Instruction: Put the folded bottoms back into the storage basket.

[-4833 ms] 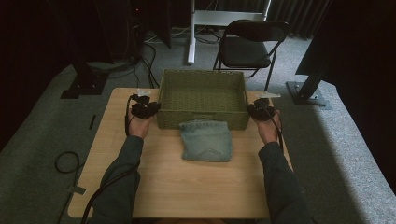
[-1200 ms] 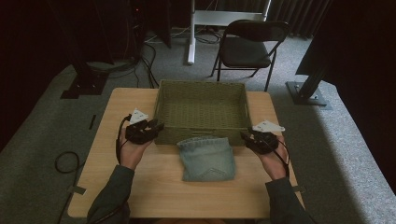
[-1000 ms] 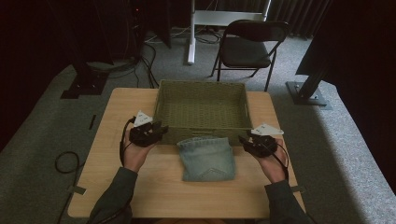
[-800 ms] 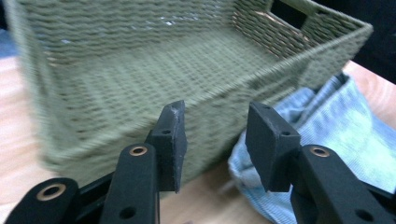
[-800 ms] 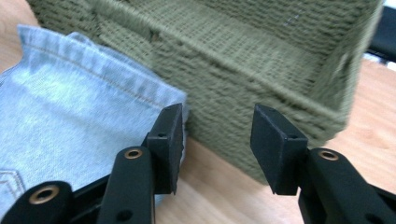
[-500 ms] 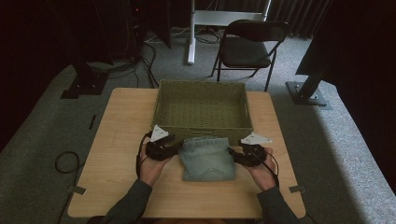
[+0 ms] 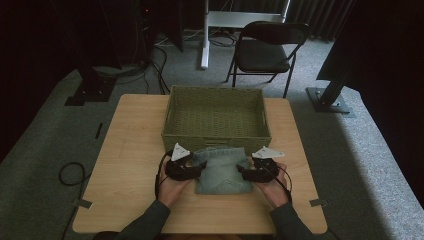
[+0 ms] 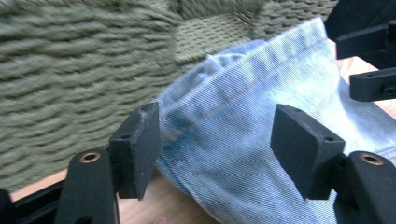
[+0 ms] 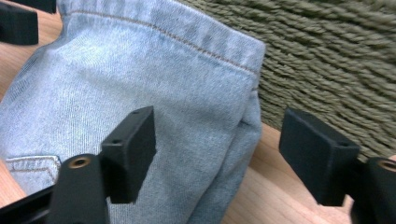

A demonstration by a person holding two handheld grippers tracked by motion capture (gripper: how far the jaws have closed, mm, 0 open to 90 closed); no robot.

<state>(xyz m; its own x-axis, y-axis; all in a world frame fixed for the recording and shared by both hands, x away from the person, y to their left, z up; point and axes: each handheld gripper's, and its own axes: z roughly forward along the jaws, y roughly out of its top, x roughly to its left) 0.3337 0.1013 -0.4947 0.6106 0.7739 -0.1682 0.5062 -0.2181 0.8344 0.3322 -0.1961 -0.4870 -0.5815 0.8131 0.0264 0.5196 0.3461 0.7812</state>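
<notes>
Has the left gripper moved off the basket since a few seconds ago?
Yes. The left gripper has come from the basket side toward the person, to the folded jeans; its jaws just opened.

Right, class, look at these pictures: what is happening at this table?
A person stands at a wooden table with a gripper in each hand, working on folded jeans that lie in front of a green woven basket. The left gripper is at the jeans' left edge and the right gripper at their right edge. Both sets of jaws have just been opening and stand wide, with denim between them but not yet pinched. The jeans lie on the table.
</notes>
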